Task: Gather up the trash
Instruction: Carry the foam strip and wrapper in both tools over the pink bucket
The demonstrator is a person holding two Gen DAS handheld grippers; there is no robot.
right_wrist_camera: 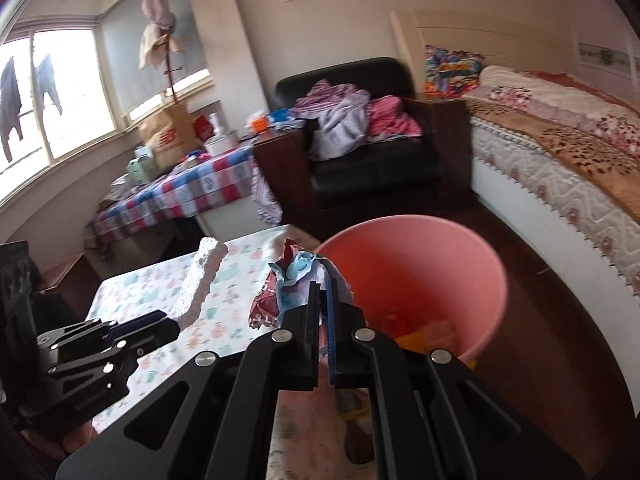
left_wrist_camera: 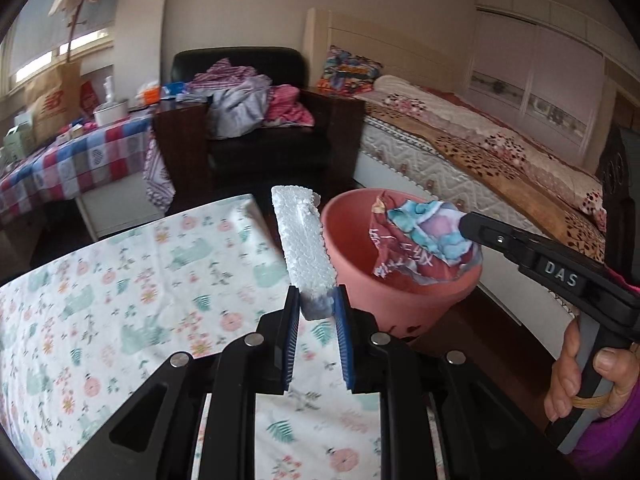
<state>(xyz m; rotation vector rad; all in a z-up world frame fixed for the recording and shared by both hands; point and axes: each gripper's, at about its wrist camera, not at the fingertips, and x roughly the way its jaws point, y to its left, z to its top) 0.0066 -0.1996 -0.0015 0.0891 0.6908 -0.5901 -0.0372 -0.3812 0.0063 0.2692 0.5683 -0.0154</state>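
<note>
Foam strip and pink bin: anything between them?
Nothing. In the left wrist view the foam strip, held by the left gripper, sits right beside the pink bin, its near rim.

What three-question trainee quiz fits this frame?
1. True or false: the left tongs grip a white foam block.
2. What do the right tongs hold? A) crumpled wrapper B) spoon C) sock
3. Fill in: the pink bin stands beside the floral-cloth ____.

Key: 1 true. 2 A, the crumpled wrapper. 3 table.
</note>
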